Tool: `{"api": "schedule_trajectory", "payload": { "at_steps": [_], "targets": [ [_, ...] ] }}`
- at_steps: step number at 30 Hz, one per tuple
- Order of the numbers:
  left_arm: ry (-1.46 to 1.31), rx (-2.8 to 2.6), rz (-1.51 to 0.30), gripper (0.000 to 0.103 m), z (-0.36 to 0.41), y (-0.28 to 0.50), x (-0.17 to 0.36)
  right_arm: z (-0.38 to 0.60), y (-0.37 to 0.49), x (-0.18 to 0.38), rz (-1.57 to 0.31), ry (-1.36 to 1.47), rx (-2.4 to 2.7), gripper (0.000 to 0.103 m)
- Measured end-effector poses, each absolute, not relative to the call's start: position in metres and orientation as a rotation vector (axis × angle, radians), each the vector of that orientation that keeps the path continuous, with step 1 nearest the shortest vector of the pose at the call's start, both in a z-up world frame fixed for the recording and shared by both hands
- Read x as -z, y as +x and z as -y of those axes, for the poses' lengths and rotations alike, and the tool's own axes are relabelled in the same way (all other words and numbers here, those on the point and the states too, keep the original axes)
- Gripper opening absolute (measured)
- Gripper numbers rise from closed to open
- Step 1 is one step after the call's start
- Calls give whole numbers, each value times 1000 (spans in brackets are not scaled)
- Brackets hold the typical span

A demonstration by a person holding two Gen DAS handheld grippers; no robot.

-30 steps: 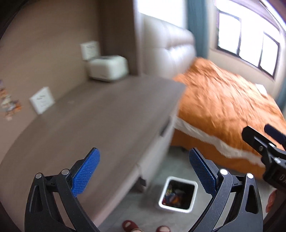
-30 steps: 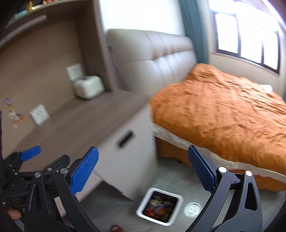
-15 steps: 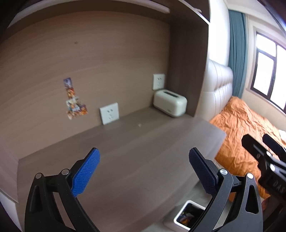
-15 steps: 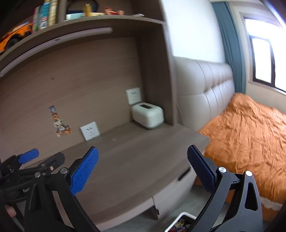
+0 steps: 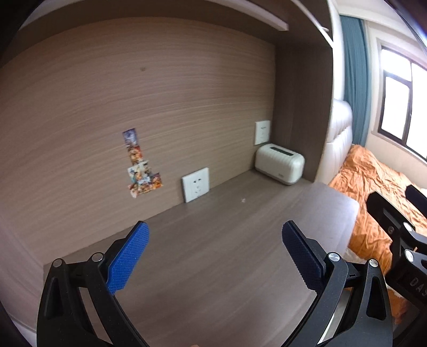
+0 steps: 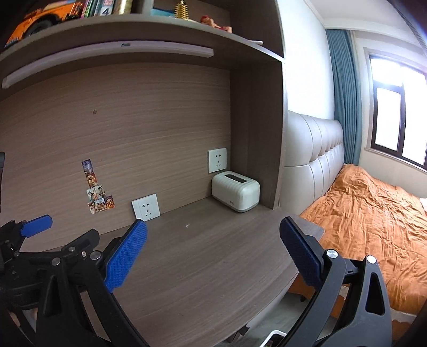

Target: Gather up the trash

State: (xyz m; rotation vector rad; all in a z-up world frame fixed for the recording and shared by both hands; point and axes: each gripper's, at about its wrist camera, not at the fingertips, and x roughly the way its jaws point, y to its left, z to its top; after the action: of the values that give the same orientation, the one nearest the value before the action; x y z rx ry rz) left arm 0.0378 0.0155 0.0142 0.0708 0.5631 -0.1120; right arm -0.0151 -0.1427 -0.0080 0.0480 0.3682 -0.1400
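Observation:
My left gripper (image 5: 214, 256) is open and empty, held above the brown wooden desk (image 5: 213, 253). My right gripper (image 6: 213, 253) is open and empty too, above the same desk (image 6: 200, 267). A tiny white scrap (image 5: 243, 199) lies on the desk near the back; it also shows in the right wrist view (image 6: 187, 225). The white trash bin's rim (image 6: 275, 335) just shows on the floor below the desk edge. The right gripper shows at the right edge of the left wrist view (image 5: 400, 232); the left gripper shows at the left edge of the right wrist view (image 6: 34, 232).
A cream tissue box (image 5: 279, 167) stands in the desk's back right corner. Wall sockets (image 5: 195, 184) and stickers (image 5: 141, 165) are on the back panel. A shelf with books and toys (image 6: 106, 10) hangs above. A bed with an orange cover (image 6: 373, 219) lies to the right.
Both grippers have tilted up from the floor and bin toward the desk and its back panel. The bin has dropped almost out of view. Both stay open.

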Motion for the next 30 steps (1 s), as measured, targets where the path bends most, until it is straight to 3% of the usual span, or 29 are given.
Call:
{"api": "schedule_trajectory", "payload": {
  "at_steps": [30],
  "targets": [
    [29,165,-618,98,-70,96,4,90,34,25,-431,58,225,99]
  ]
}}
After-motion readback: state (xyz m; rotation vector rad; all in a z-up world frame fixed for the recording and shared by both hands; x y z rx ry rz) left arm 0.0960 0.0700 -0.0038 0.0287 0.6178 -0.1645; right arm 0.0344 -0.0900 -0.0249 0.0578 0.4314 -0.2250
